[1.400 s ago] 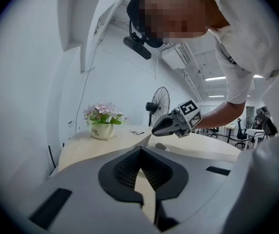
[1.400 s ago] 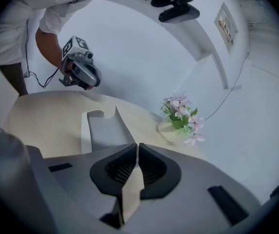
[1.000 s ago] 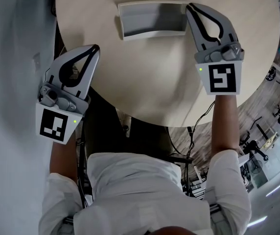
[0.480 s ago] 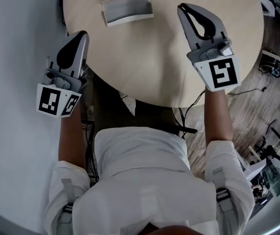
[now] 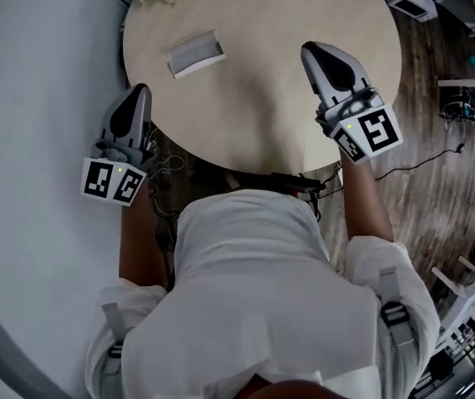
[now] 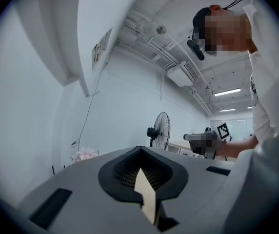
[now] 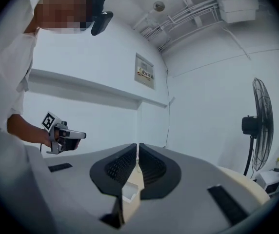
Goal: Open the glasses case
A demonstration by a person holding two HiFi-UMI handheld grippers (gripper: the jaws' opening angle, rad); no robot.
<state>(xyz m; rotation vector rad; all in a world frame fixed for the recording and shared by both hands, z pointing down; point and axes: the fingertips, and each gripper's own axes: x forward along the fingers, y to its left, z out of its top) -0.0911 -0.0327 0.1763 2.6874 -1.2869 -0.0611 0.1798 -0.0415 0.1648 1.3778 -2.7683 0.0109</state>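
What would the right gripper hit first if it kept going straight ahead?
Probably nothing close: the right gripper points out over the table, seemingly passing above the glasses case, towards a far white wall. Depth is unclear.

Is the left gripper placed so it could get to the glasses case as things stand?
Probably yes. The left gripper hangs at the edge of the table; the glasses case lies ahead on its bare top, nothing between them. Its fingers are together and would need opening.

Right gripper (image 7: 137, 145) jaws together, empty, glasses case (image 7: 130, 190) below, left gripper (image 7: 82, 135) at left, fan (image 7: 259, 126) at right
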